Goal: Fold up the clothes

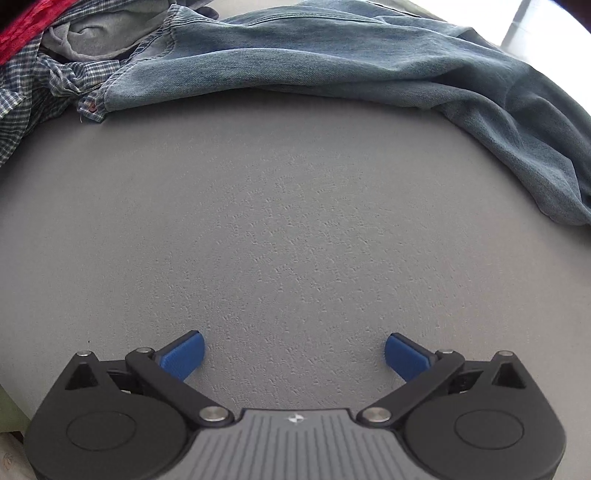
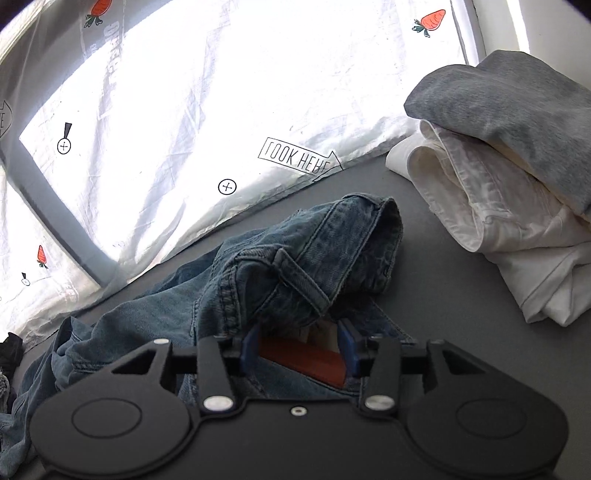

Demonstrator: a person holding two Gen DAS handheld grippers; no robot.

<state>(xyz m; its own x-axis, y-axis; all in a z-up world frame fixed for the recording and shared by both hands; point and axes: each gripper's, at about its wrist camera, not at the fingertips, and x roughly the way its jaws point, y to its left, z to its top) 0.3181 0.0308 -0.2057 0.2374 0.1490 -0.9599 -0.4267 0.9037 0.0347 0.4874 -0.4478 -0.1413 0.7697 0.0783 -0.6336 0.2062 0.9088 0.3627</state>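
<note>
Blue jeans (image 1: 332, 66) lie spread across the far part of the grey table (image 1: 280, 229) in the left wrist view. My left gripper (image 1: 294, 354) is open and empty, hovering over bare table short of the jeans. In the right wrist view my right gripper (image 2: 297, 345) is shut on the jeans' waistband (image 2: 295, 258), by the brown leather patch (image 2: 301, 360). The waistband bunches up above the fingers, with the legs trailing down to the left.
A crumpled pile with a blue checked shirt (image 1: 33, 96), a grey garment (image 1: 96, 37) and red fabric (image 1: 18, 33) sits far left. Folded white (image 2: 491, 206) and grey (image 2: 517, 118) clothes are stacked at the right. A white printed curtain (image 2: 207, 96) hangs behind the table.
</note>
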